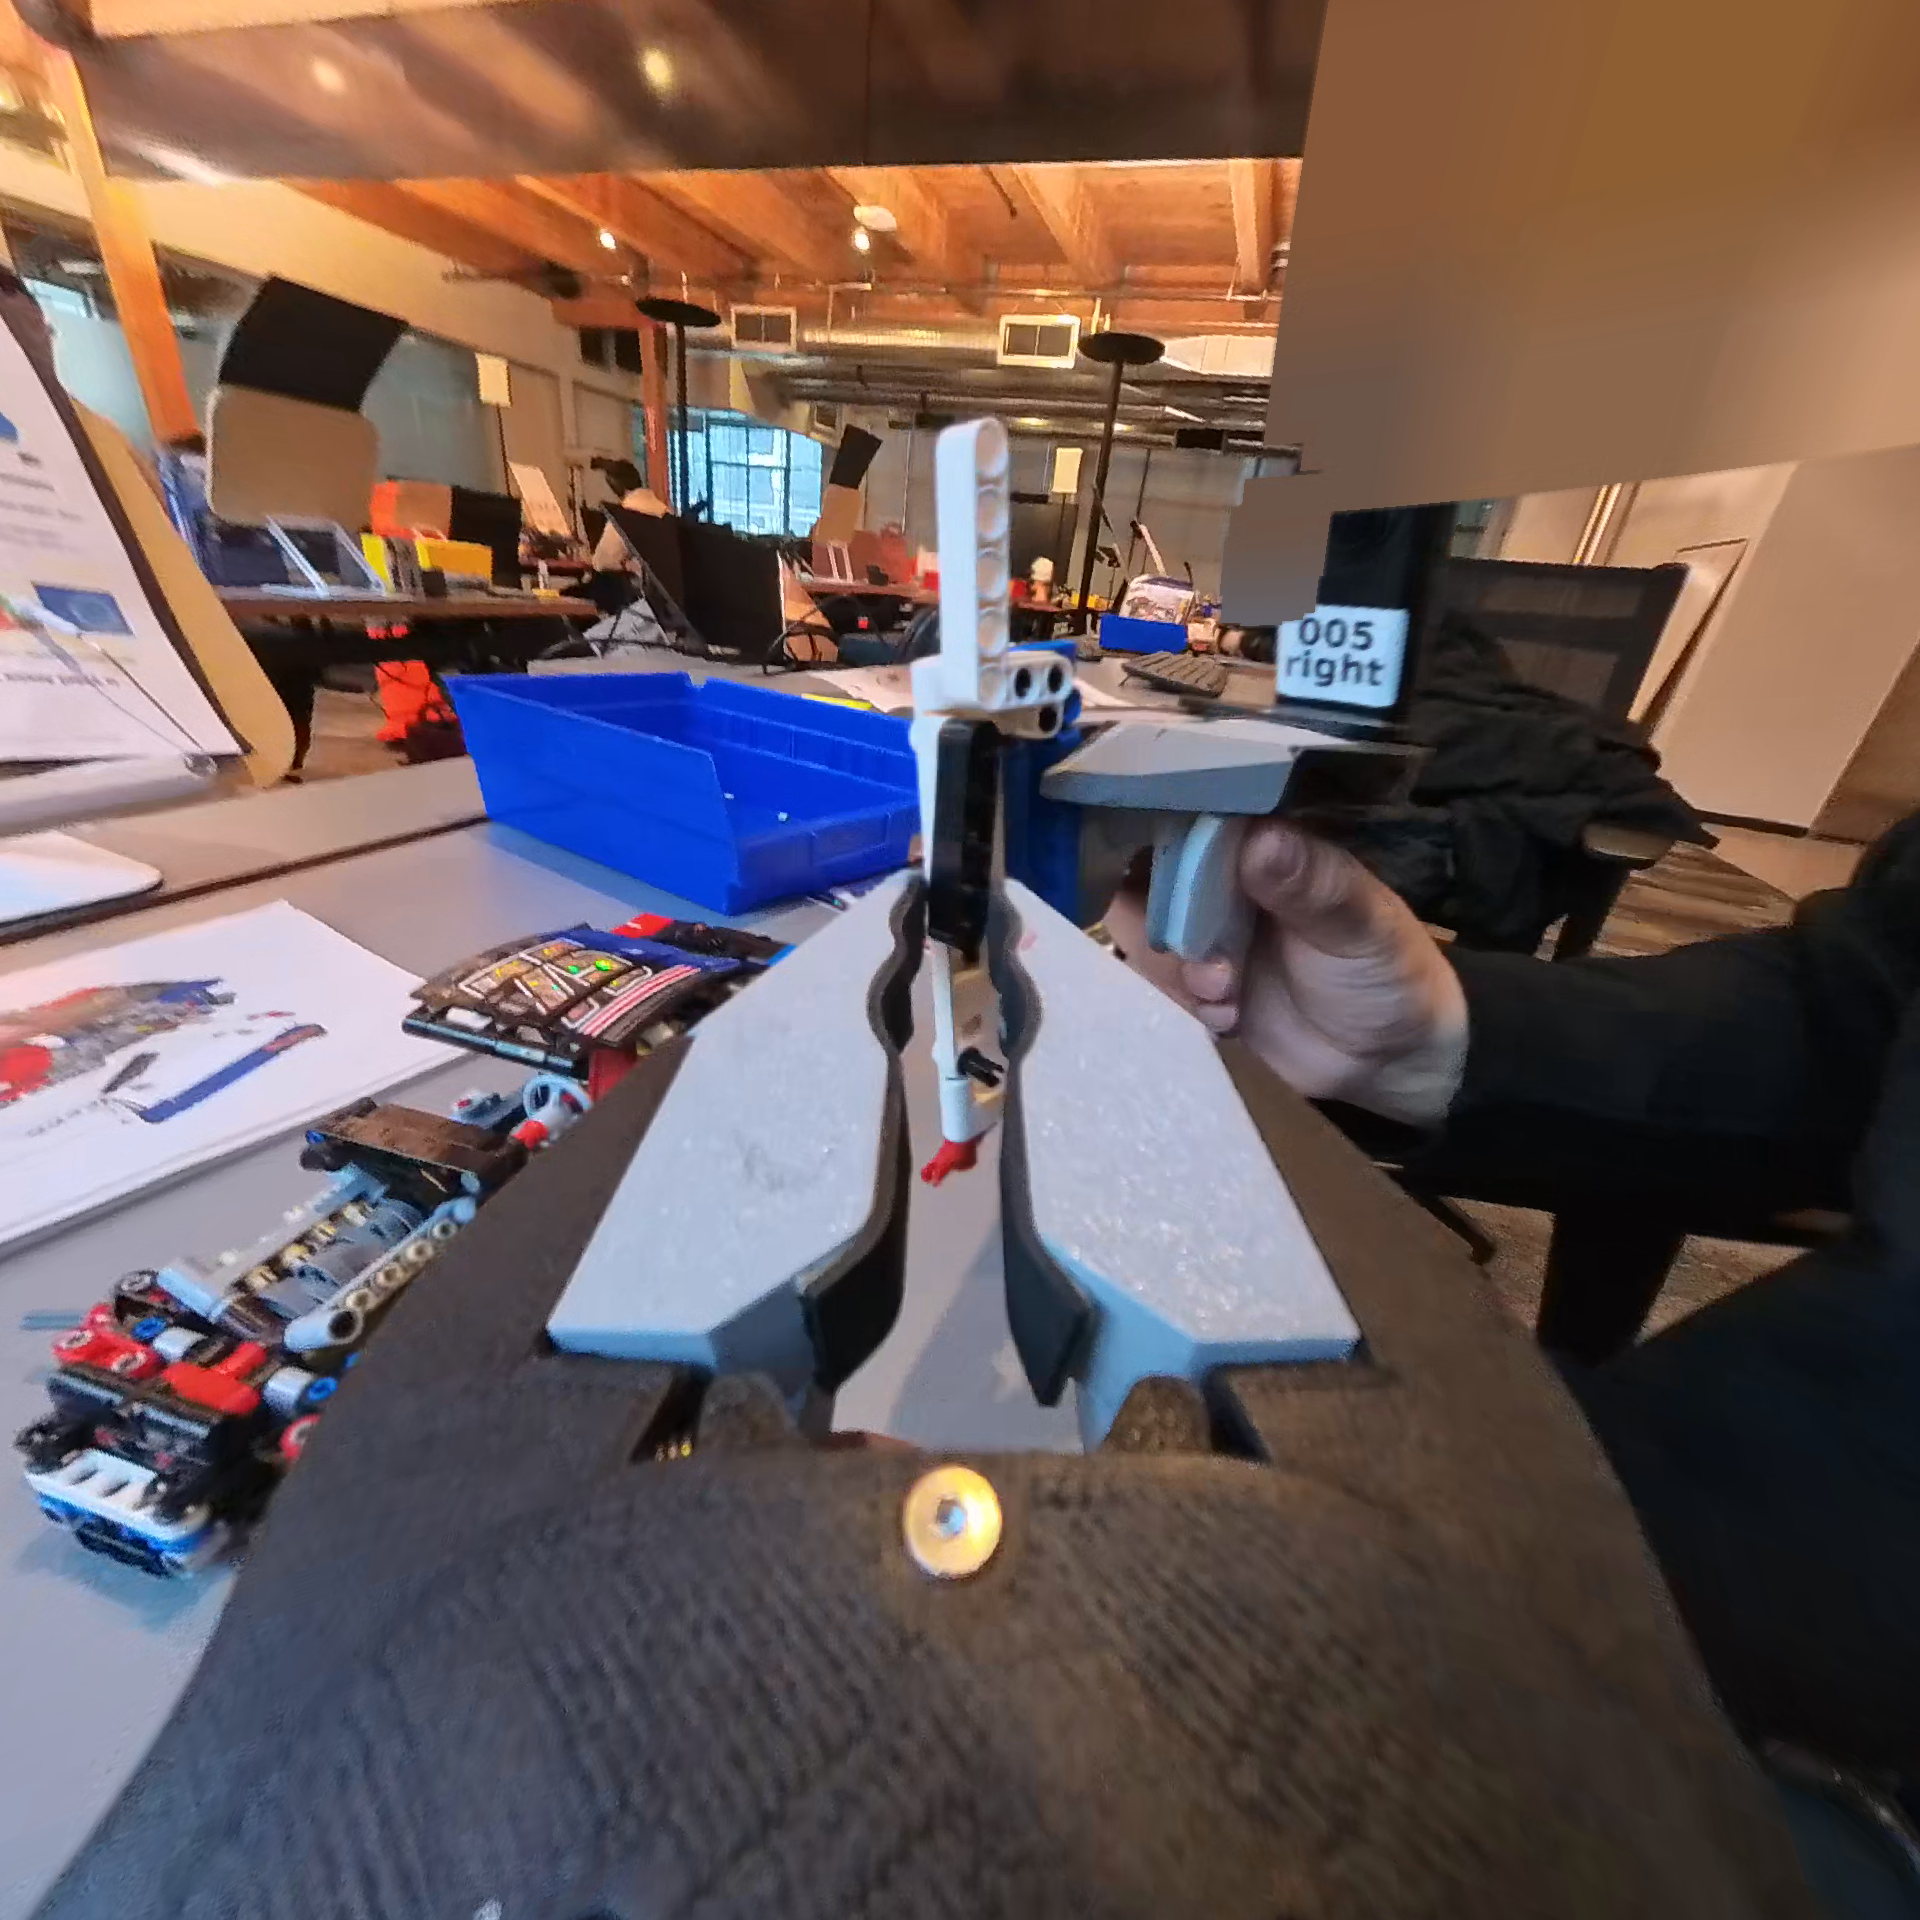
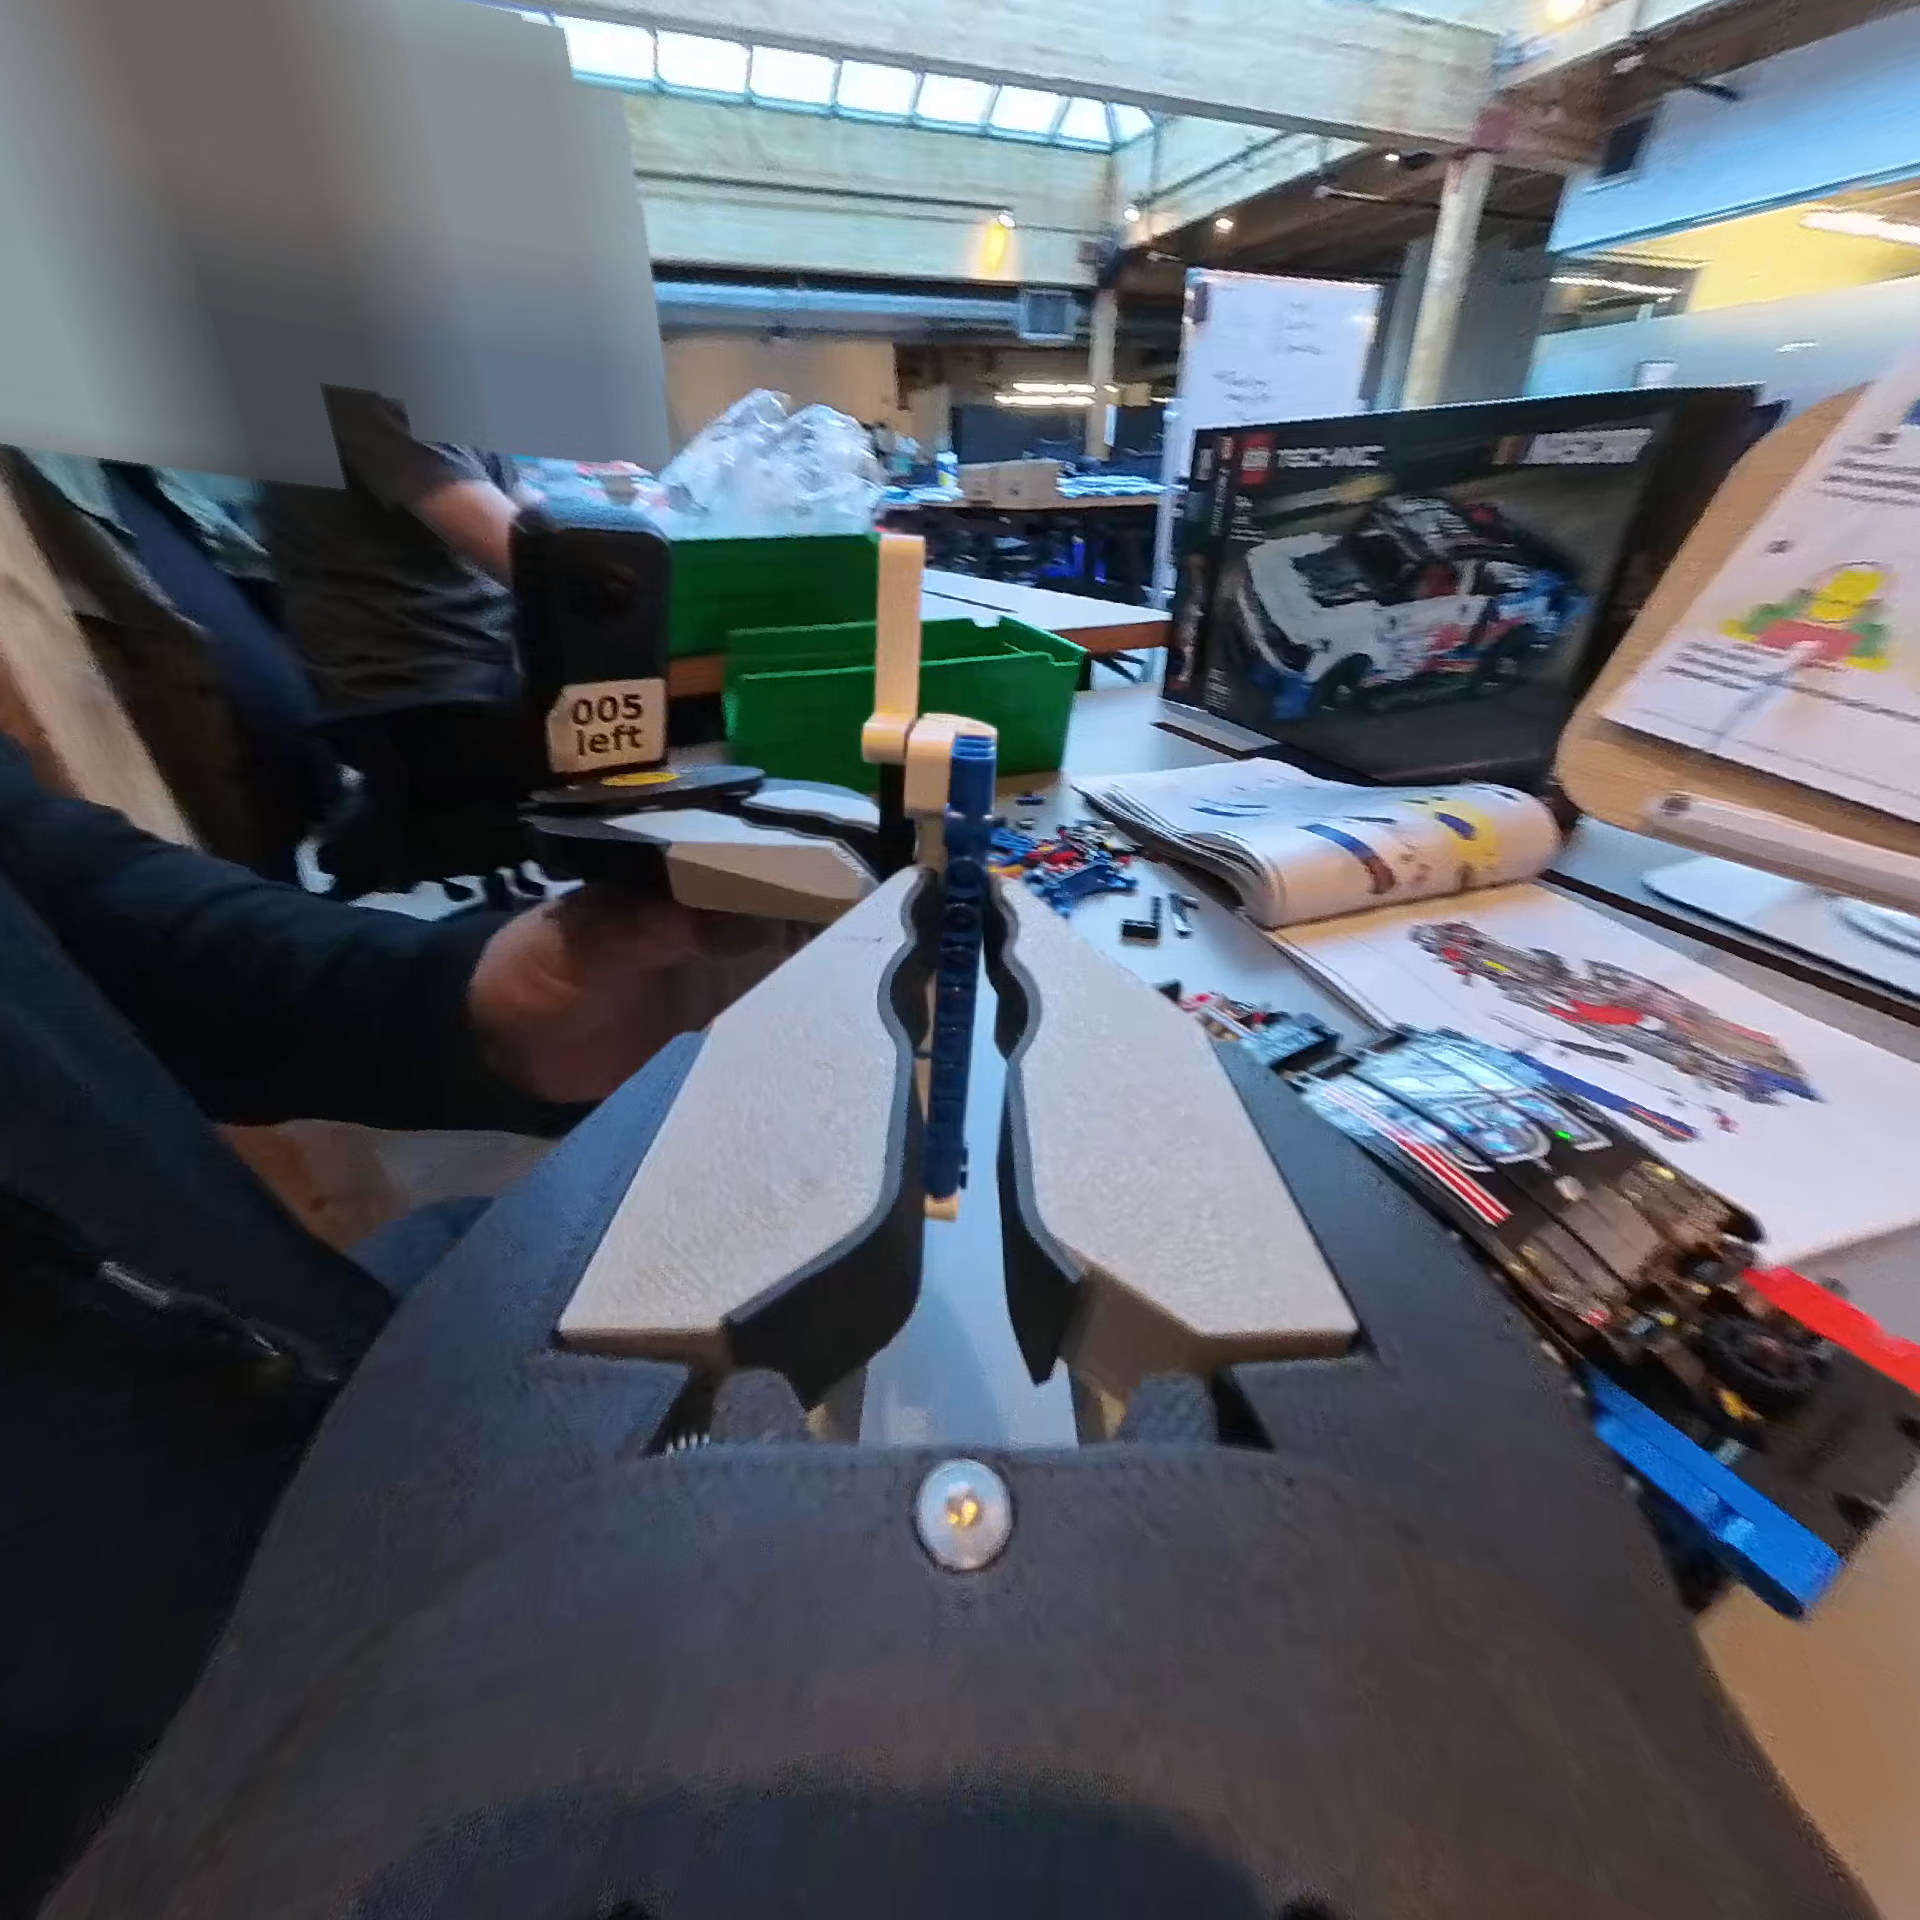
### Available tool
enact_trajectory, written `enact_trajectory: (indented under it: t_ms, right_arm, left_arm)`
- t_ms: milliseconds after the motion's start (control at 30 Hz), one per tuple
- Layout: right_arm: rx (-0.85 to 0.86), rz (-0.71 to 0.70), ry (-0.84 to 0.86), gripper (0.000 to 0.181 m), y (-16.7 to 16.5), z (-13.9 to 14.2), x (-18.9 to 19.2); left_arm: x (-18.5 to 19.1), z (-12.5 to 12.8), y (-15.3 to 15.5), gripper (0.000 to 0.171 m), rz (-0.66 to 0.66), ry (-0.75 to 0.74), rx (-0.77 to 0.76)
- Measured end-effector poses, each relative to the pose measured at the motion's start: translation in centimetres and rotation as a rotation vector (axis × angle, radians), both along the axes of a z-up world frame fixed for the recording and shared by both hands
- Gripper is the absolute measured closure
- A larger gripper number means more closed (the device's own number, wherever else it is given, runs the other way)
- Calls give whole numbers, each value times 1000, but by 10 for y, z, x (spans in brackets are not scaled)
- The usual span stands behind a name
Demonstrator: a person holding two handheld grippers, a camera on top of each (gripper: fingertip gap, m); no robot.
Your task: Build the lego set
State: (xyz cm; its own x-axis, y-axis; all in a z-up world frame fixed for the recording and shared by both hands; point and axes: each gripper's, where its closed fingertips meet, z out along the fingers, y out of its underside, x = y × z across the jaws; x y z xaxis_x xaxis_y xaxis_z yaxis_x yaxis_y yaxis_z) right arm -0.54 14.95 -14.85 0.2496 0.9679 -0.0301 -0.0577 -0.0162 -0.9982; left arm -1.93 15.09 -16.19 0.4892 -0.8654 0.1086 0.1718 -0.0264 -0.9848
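Both grippers hold one small Lego sub-assembly in the air above the table. My left gripper (image 1: pixel 961 914) is shut on its black and white part (image 1: pixel 961 831), with a white beam (image 1: pixel 977 561) standing up and a red pin (image 1: pixel 951 1164) at the lower end. My right gripper (image 2: pixel 961 914) is shut on the assembly's blue beam (image 2: pixel 956 997); the white beam (image 2: pixel 899 634) rises beyond it. The right gripper shows side-on in the left wrist view (image 1: pixel 1184 769), the left gripper in the right wrist view (image 2: pixel 727 842). The partly built car chassis (image 1: pixel 208 1340) lies on the table at left.
A blue bin (image 1: pixel 675 790) stands behind the assembly, green bins (image 2: pixel 894 686) on the other side. Instruction sheets (image 1: pixel 156 1049), a booklet (image 2: pixel 1320 831), loose Lego pieces (image 2: pixel 1070 852), the set's box (image 2: pixel 1434 582) and a black stickered car panel (image 2: pixel 1455 1143) lie around the grey table (image 1: pixel 416 894). Less than 4 cm separates the two grippers' tips.
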Motion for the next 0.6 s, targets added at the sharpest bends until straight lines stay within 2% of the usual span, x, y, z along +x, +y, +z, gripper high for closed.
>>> enact_trajectory:
  t_ms: [100,167,200,267,367,433,467,533,600]
  right_arm:
    - [73,-93,-66,177,6,-1,4]
    - [178,-182,-169,177,10,-3,8]
    - [245,-215,-240,177,12,-5,10]
    - [408,-249,-431,177,11,-19,12]
    - [729,-294,-838,176,17,-65,19]
    - [894,-279,-1023,176,15,-96,21]
    - [923,-237,-1074,176,10,-112,20]
    - [918,-178,-1108,175,1,-133,18]
    - [911,-118,-1094,172,-10,-140,14]
  left_arm:
    - [4,-8,5,162,11,32,-60]
    - [0,-10,2,145,-20,40,-97]
    - [-5,-11,-1,143,-35,45,-112]
    - [-25,-16,-3,137,-23,71,-144]
    - [-57,-29,-7,136,-2,123,-208]
    - [-73,-37,-10,137,14,147,-251]
    - [-79,-41,-11,138,23,160,-267]
    - [-85,-48,-13,139,33,190,-285]
    - [-87,-57,-15,140,34,232,-303]
